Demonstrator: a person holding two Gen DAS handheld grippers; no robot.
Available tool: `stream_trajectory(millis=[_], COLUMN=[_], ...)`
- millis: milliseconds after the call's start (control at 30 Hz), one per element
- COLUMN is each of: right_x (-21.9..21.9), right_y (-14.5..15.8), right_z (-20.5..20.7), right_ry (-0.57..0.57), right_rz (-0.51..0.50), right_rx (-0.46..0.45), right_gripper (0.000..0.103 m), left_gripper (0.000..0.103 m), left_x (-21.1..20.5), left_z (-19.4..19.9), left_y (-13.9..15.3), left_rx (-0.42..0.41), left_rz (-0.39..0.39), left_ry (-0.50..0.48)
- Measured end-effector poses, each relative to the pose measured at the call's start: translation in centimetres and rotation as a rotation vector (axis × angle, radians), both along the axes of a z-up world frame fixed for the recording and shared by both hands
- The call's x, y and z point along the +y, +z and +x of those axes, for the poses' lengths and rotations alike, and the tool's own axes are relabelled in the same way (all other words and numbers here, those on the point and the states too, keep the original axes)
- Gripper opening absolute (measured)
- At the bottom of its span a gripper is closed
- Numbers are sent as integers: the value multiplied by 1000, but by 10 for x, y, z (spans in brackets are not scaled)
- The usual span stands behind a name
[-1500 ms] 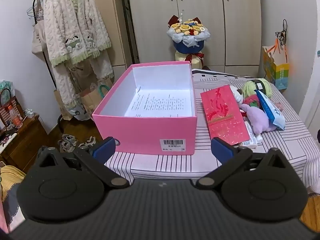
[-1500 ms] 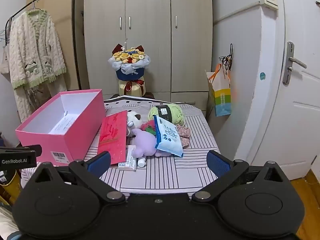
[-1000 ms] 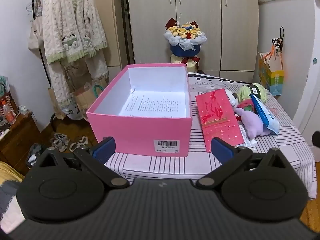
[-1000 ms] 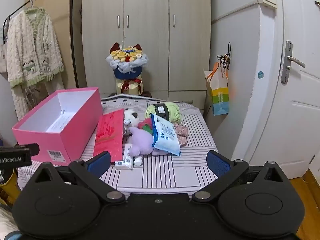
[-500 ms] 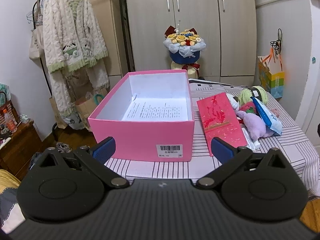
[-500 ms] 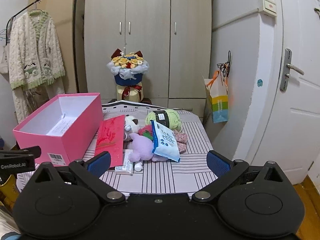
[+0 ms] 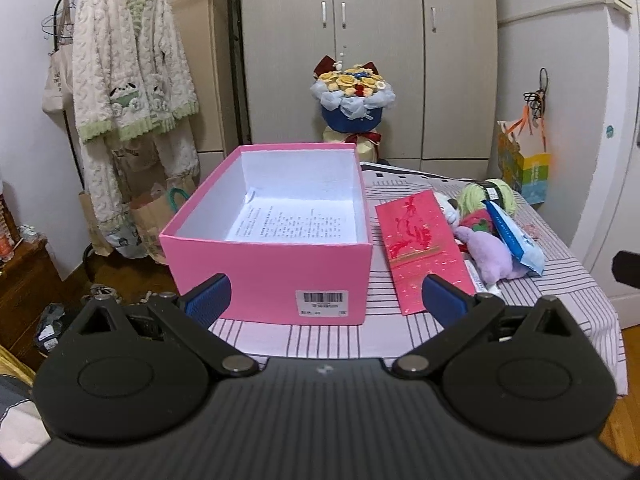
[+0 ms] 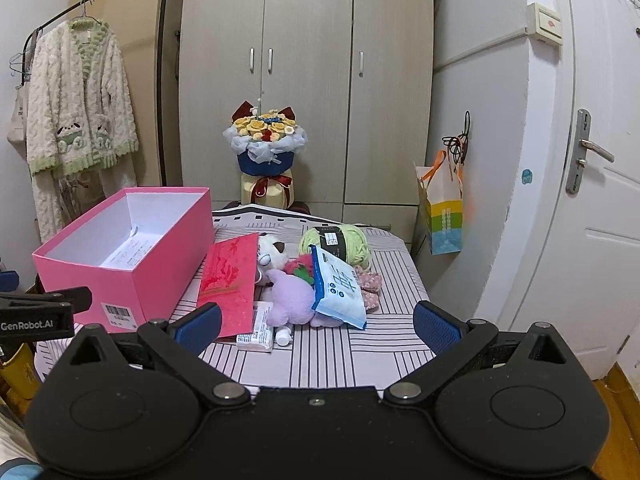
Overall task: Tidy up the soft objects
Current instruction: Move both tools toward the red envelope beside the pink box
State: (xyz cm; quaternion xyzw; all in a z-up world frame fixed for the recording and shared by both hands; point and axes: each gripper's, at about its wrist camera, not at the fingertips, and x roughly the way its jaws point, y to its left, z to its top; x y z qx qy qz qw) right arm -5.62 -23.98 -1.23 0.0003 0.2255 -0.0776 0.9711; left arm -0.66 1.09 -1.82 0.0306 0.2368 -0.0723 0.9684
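Both tools, left tool [image 7: 324, 294] and right tool [image 8: 317, 324], gaped wide and empty; I feared grabbing the purple plush [image 8: 291, 298] might, I think, drag the tissue pack [image 8: 339, 288] off the table [image 8: 360, 344].

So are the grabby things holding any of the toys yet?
No. The left tool and the right tool are both open with nothing between their fingers. The purple plush lies untouched on the bed.
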Motion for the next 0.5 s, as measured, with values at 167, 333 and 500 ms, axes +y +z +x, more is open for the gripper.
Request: stream_trajectory(millis=[167, 333, 500], right_x=[0, -1, -2], right_y=[-2, -3, -5], right_z=[0, 3, 4], right_ry=[-1, -3, -4], right_rz=[-2, -6, -5], right_rx=[4, 14, 16], right_gripper=[103, 103, 103], left_gripper=[103, 103, 103], left_x=[-3, -4, -3], left_z=[-3, -2, -2], left_y=[0, 0, -1], left_rx=[-13, -6, -6], left_rz=[23, 23, 18], left_ry=[-2, -6, -6])
